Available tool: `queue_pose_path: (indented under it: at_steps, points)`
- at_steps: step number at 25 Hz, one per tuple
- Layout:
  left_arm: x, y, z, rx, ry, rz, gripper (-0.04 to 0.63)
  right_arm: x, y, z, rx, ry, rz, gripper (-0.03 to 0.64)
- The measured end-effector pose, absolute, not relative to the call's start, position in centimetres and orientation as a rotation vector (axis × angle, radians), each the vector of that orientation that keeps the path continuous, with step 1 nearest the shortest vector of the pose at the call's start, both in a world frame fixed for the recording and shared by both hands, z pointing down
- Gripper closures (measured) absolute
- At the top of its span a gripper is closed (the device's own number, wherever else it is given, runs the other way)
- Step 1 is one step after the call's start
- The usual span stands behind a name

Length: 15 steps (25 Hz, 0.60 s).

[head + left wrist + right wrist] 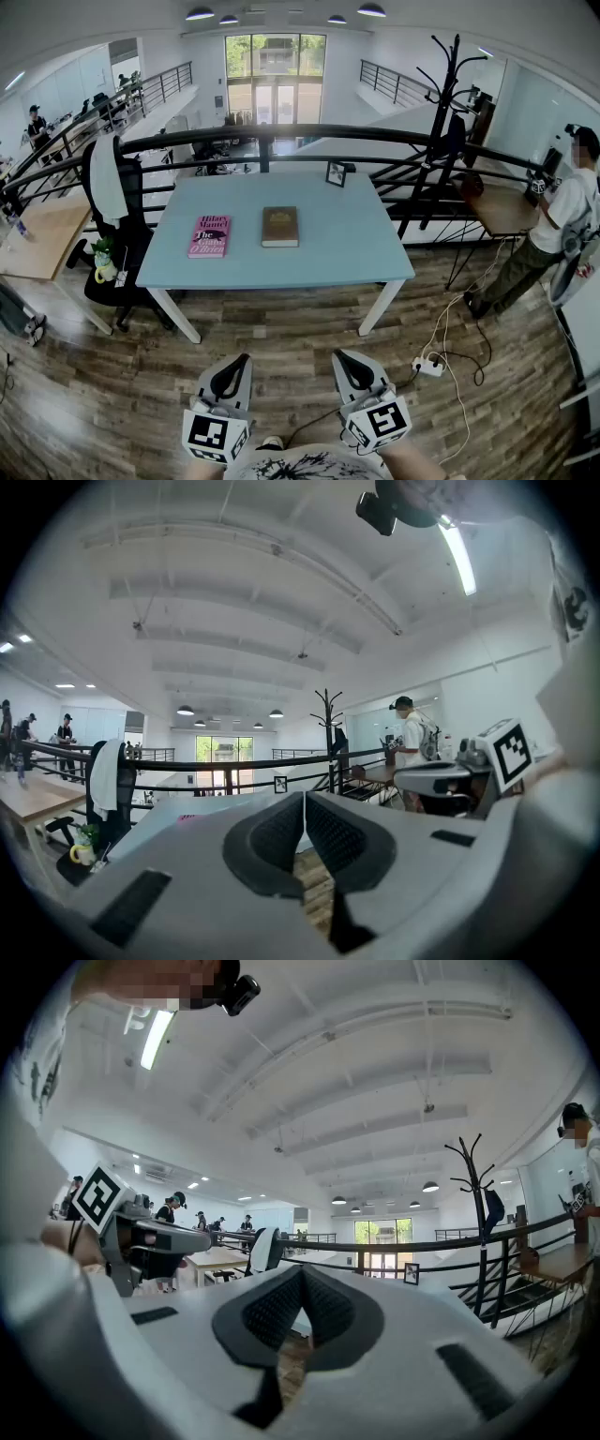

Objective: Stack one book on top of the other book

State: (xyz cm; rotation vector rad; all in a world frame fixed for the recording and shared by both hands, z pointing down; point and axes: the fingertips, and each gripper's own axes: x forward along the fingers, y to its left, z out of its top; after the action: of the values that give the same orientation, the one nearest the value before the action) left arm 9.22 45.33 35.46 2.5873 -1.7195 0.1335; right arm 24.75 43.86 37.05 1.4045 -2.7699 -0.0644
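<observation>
Two books lie apart on the light blue table (328,253): a pink book (210,235) towards the left and a brown book (279,226) near the middle. My left gripper (242,358) and right gripper (339,356) are held level at the bottom of the head view, well short of the table, over the wooden floor. Both are shut with nothing between the jaws. In the left gripper view the left gripper (305,810) shows closed pads and a sliver of the pink book (187,817) on the table beyond. The right gripper (302,1288) also shows its pads together.
A small picture frame (336,172) stands at the table's far edge. A black office chair (117,220) with a white cloth is left of the table, a coat rack (442,103) and a person (553,225) to the right. Cables and a power strip (429,366) lie on the floor.
</observation>
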Motion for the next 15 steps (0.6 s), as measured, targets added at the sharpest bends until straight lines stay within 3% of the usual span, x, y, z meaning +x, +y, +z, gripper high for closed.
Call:
queue_pose_path:
  at_steps: [15]
  points:
    - [4.3,42.4,35.8,2.618,-1.67,0.096,0.583,20.3,40.3,38.0,1.5,-2.727,0.001,0.624]
